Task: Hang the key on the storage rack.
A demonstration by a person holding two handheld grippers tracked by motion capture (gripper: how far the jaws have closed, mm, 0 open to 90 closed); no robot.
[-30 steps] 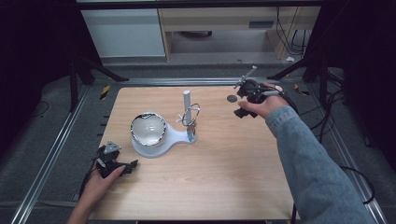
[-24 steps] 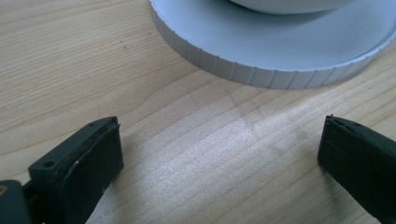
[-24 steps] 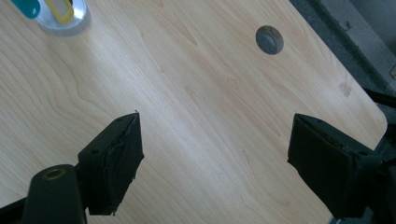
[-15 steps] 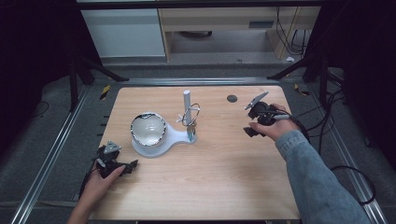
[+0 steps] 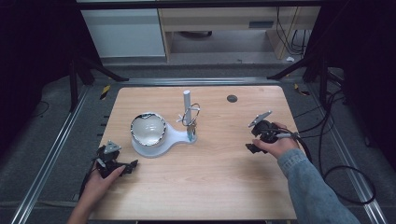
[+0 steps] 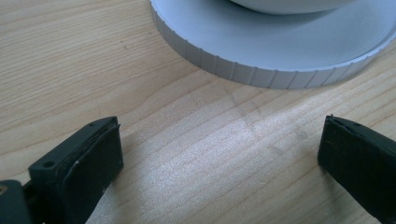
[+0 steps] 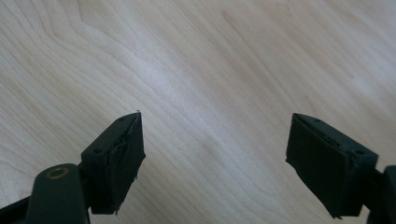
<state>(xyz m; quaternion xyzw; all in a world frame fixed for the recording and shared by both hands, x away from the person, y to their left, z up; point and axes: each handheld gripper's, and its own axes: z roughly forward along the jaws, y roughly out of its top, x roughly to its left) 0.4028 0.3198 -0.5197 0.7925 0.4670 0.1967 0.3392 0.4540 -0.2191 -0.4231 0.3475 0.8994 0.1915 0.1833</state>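
Sitting just past the wide-open, empty left gripper (image 5: 132,165), the white stand (image 5: 161,140) lies far from the open, empty right gripper (image 5: 248,148).

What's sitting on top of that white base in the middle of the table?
On the white base sit a shiny bowl and an upright white post with wire loops. The bowl hides the base beneath it.
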